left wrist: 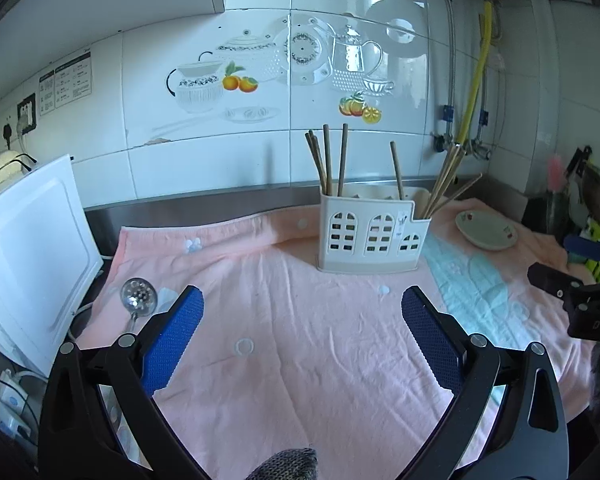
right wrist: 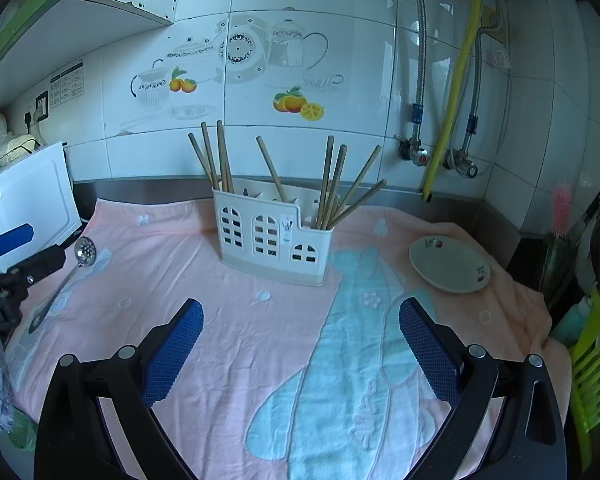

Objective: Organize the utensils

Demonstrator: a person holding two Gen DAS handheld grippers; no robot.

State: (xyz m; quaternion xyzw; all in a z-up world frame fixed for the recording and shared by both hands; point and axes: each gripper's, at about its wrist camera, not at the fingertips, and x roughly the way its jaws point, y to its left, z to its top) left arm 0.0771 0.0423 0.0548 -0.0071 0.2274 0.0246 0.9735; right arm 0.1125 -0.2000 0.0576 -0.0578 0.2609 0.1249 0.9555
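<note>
Scanning from the left edge, I see a white appliance (left wrist: 32, 248) standing beside the pink towel (left wrist: 300, 360) that covers the counter. A slotted metal spoon (right wrist: 85, 251) lies on the towel's left part, bowl toward the wall, handle running toward the near edge. In the left wrist view its bowl sits just beyond my left gripper's left finger; the handle passes behind that finger.

My left gripper (left wrist: 302, 312) hovers over the towel with its jaws spread wide and nothing between the blue pads (left wrist: 172, 344).

At centre, a white utensil holder (right wrist: 272, 240) with arched window cut-outs stands upright on the towel near the wall. Brown chopsticks (right wrist: 216, 160) stand in its left and middle compartments, and a second bundle leans rightward from the lower right compartment.

My right gripper (right wrist: 300, 316) hangs above the light blue patch of the towel, jaws likewise wide apart and empty.

Further right, a shallow cream dish (right wrist: 450, 266) with a small fruit print rests on the towel, well apart from the holder. A green rack (right wrist: 592, 380) stands at the far right edge, off the towel.
</note>
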